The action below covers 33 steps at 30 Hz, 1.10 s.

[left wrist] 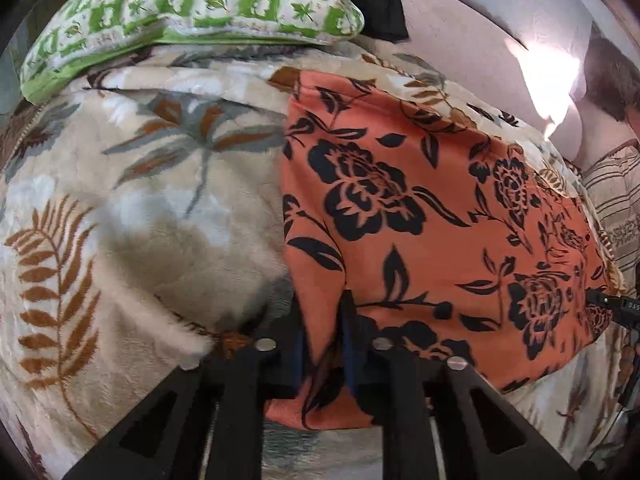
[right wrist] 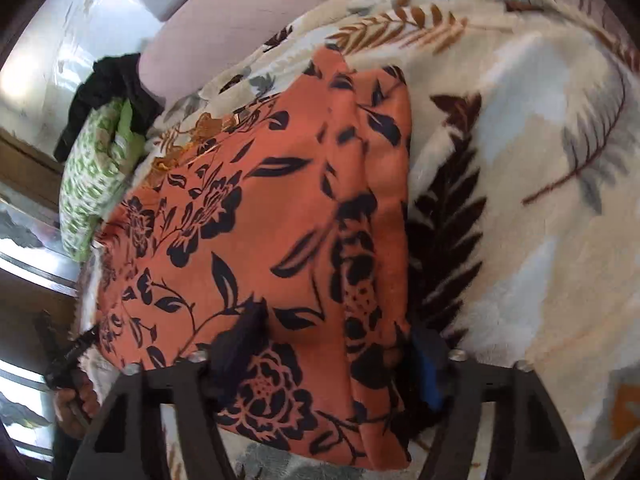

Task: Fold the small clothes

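Observation:
An orange cloth with black flowers lies flat and folded on a leaf-print blanket. In the left wrist view my left gripper is shut on the cloth's near left corner, and the fabric is pinched between the blue pads. My right gripper shows at the cloth's right edge. In the right wrist view the cloth fills the middle. My right gripper straddles its near folded edge, jaws wide apart and blurred, with one fingertip lying on the fabric. The left gripper and a hand show at lower left.
A green and white patterned pillow lies at the far side of the blanket, with a black garment beside it. A pink wall rises behind. A person in striped clothing is at the right. Bare blanket stretches beside the cloth.

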### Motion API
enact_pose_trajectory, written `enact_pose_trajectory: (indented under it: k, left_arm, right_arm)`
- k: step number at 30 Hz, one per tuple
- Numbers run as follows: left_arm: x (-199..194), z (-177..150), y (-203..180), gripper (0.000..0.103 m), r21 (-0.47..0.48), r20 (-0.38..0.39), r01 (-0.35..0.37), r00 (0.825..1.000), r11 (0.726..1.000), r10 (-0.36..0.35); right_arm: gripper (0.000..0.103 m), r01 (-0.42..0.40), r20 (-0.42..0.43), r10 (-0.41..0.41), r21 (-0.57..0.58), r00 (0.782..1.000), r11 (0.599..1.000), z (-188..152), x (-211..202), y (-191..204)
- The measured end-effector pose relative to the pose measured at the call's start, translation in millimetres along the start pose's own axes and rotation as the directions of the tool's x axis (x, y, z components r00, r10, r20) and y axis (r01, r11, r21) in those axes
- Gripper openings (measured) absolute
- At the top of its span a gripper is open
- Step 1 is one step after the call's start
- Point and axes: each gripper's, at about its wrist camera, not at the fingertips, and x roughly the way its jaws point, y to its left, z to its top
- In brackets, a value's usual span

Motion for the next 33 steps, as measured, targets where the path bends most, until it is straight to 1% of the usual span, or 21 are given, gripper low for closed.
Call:
enact_pose_trajectory:
  k: [2, 5, 7, 9, 10, 12, 14, 15, 16, 17, 18, 19, 20, 21, 23, 24, 25, 26, 28, 31, 33]
  left_arm:
    - [-12.2, 12.7, -7.4, 0.013, 0.007, 0.014, -0.012, 1.0, 1.0, 0.012]
    - [-48.8, 26.1, -13.3, 0.013, 0.005, 0.064, 0.013, 0.998, 1.0, -0.014]
    - [-87.2, 21.4, -18.8, 0.012, 0.036, 0.12, 0.019, 0.992, 0.999, -0.023]
    - [-116.4, 4.3, -18.7, 0.012, 0.066, 0.147, 0.015, 0.989, 0.998, -0.024]
    - [-130.0, -11.5, -17.0, 0.012, 0.074, 0.148, 0.028, 0.988, 0.997, -0.039]
    - [-143.8, -48.2, -10.1, 0.012, 0.07, 0.119, 0.054, 0.991, 0.996, -0.062]
    - [-137.3, -91.8, -4.9, 0.015, 0.089, 0.06, 0.075, 0.995, 0.993, -0.08]
    - [-125.3, -113.9, 0.8, 0.016, 0.084, 0.02, 0.084, 0.996, 0.993, -0.086]
    - [-110.6, -130.4, 6.9, 0.016, 0.073, -0.02, 0.067, 0.998, 0.995, -0.066]
    - [-93.9, -140.5, 14.9, 0.016, 0.065, -0.067, 0.022, 0.998, 0.998, -0.018]
    - [-89.8, -143.2, 23.2, 0.018, 0.047, -0.07, 0.003, 0.998, 0.999, 0.001]
    - [-91.6, -138.8, 32.8, 0.019, -0.004, -0.053, 0.035, 0.998, 0.999, -0.035]
    - [-99.0, -130.9, 40.0, 0.019, -0.06, -0.02, 0.054, 0.998, 0.997, -0.056]
    - [-108.4, -121.7, 43.1, 0.019, -0.085, 0.027, 0.052, 0.998, 0.995, -0.05]
    - [-122.8, -100.8, 41.2, 0.032, -0.067, 0.106, 0.032, 0.994, 0.997, -0.024]
    - [-125.5, -90.5, 38.8, 0.037, -0.052, 0.127, 0.025, 0.992, 0.998, -0.018]
    - [-124.2, -81.0, 36.4, 0.044, -0.042, 0.133, 0.028, 0.991, 0.999, -0.022]
    - [-119.0, -72.1, 35.2, 0.045, -0.034, 0.126, 0.043, 0.991, 0.998, -0.038]
    - [-107.8, -63.4, 29.9, 0.045, -0.018, 0.104, 0.077, 0.992, 0.997, -0.075]
    - [-89.8, -55.9, 22.7, 0.045, -0.001, 0.087, 0.078, 0.993, 0.997, -0.077]
    - [-80.1, -50.5, 19.9, 0.045, -0.003, 0.087, 0.072, 0.994, 0.997, -0.071]
  right_arm:
    - [0.021, 0.055, 0.033, -0.052, -0.078, 0.998, 0.995, 0.2, -16.5, 24.2]
    - [0.021, 0.011, 0.085, -0.004, -0.072, 0.996, 0.997, 3.7, -51.3, 45.8]
    - [0.02, -0.003, 0.117, 0.015, -0.095, 0.993, 0.995, -0.7, -79.6, 62.9]
    - [0.02, -0.014, 0.13, 0.03, -0.119, 0.991, 0.993, -16.4, -106.6, 75.5]
    - [0.02, -0.019, 0.134, 0.035, -0.121, 0.99, 0.993, -29.5, -118.3, 76.8]
    - [0.02, -0.033, 0.12, 0.045, -0.1, 0.992, 0.994, -63.7, -132.2, 68.5]
    - [0.021, -0.066, 0.077, 0.069, -0.04, 0.995, 0.997, -104.5, -128.9, 50.8]
    - [0.025, -0.07, 0.041, 0.07, -0.019, 0.997, 0.997, -127.0, -121.9, 39.8]
    - [0.029, -0.062, -0.017, 0.062, -0.011, 0.998, 0.998, -150.1, -108.2, 27.3]
    - [0.033, -0.043, -0.08, 0.043, 0.005, 0.996, 0.999, -168.1, -93.6, 14.1]
    - [0.05, 0.017, -0.116, -0.014, 0.027, 0.993, 1.0, -182.6, -82.9, 0.6]
    - [0.063, 0.042, -0.11, -0.038, 0.034, 0.993, 0.999, -189.8, -81.5, -6.4]
    - [0.063, 0.03, -0.079, -0.027, 0.036, 0.997, 0.999, -191.1, -86.5, -8.9]
    - [0.064, 0.02, -0.028, -0.019, 0.038, 0.999, 0.999, -187.9, -96.4, -8.3]
    - [0.066, 0.023, 0.072, -0.024, 0.016, 0.997, 1.0, -172.5, -115.9, -1.8]
    - [0.066, 0.032, 0.111, -0.032, -0.004, 0.993, 0.999, -162.7, -121.8, 2.2]
    - [0.066, 0.045, 0.142, -0.042, -0.019, 0.989, 0.999, -149.1, -123.6, 5.5]
    - [0.066, 0.048, 0.165, -0.043, -0.026, 0.985, 0.998, -133.5, -121.7, 7.2]
    - [0.066, 0.076, 0.184, -0.067, -0.041, 0.981, 0.996, -105.0, -112.4, 9.2]
    - [0.066, 0.166, 0.169, -0.153, -0.068, 0.974, 0.984, -69.1, -86.4, 14.7]
    - [0.066, 0.209, 0.154, -0.195, -0.085, 0.969, 0.974, -54.9, -71.7, 16.9]
